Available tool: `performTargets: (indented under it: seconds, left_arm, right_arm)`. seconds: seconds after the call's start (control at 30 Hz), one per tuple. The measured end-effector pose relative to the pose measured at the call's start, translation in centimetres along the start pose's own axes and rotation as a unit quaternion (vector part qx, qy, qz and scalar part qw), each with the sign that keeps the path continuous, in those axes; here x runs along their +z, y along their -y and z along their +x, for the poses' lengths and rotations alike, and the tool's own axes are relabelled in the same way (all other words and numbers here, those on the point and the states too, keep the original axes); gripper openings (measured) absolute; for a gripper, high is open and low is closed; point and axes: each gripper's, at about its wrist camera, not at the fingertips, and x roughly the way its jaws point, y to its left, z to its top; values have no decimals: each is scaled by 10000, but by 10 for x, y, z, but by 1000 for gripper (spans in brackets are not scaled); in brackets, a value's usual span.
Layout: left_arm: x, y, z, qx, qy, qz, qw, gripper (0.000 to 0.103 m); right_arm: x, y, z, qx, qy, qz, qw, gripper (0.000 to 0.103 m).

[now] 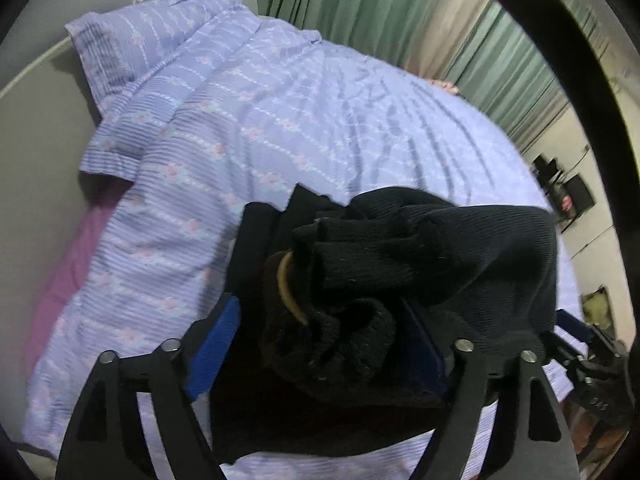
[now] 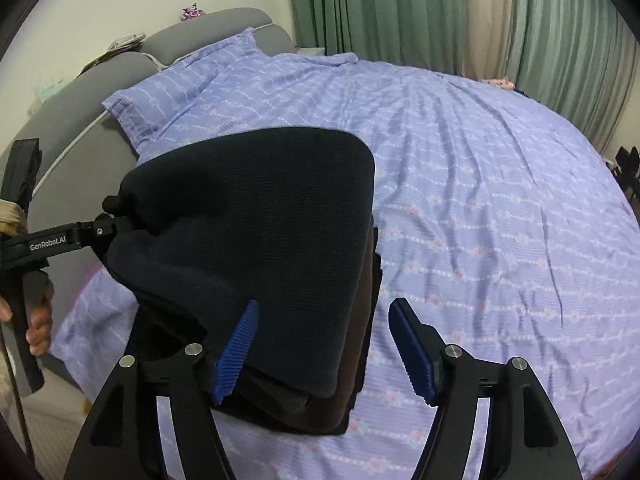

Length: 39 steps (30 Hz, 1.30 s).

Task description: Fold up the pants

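Observation:
The black ribbed pants (image 2: 260, 240) lie folded in a thick stack on the lilac bed, with brown fabric showing at the stack's right edge. In the left wrist view my left gripper (image 1: 320, 320) is shut on the bunched waistband end of the pants (image 1: 380, 280), and a tan elastic loop shows in the bunch. It also shows in the right wrist view (image 2: 116, 224), gripping the stack's left end. My right gripper (image 2: 324, 348) is open at the stack's near right corner. Its left fingertip (image 2: 236, 352) rests against the fabric and its right fingertip (image 2: 412, 352) is over the sheet.
The lilac patterned bedspread (image 2: 480, 200) covers the bed, with a matching pillow (image 2: 176, 96) at a grey headboard (image 2: 120, 68). Green curtains (image 2: 400, 8) hang behind. Dark items (image 2: 628, 172) stand on the floor at the right.

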Motion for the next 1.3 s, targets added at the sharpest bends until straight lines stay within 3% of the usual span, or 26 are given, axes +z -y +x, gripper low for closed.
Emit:
performTargets:
  seconds: [0.17, 0.4, 0.43, 0.57, 0.77, 1.13, 1.3]
  left_arm:
    - [-6, -5, -18, 232, 21, -130, 9996, 82]
    - [-12, 8, -68, 408, 471, -4, 9981, 82]
    - [-14, 15, -78, 410, 577, 59, 9975, 82]
    - [-24, 44, -120, 478, 1003, 317, 9933, 95]
    - [-54, 104, -177, 415, 1639, 813, 9822, 103]
    - [-103, 216, -220, -119, 1739, 1154, 9779, 103]
    - [-134, 271, -225, -89, 1720, 1175, 9780, 103]
  right_arm:
    - [-6, -6, -5, -17, -102, -66, 9999, 69]
    - [-8, -20, -53, 99, 369, -267, 9989, 75]
    - [-8, -20, -63, 114, 460, -252, 9986, 79]
    - [-9, -12, -109, -76, 986, -79, 9951, 100]
    - [-22, 11, -171, -466, 1348, 152, 9897, 101]
    - [-75, 78, -271, -642, 1727, 553, 9813, 101]
    - [-100, 117, -305, -835, 1795, 528, 9788, 101]
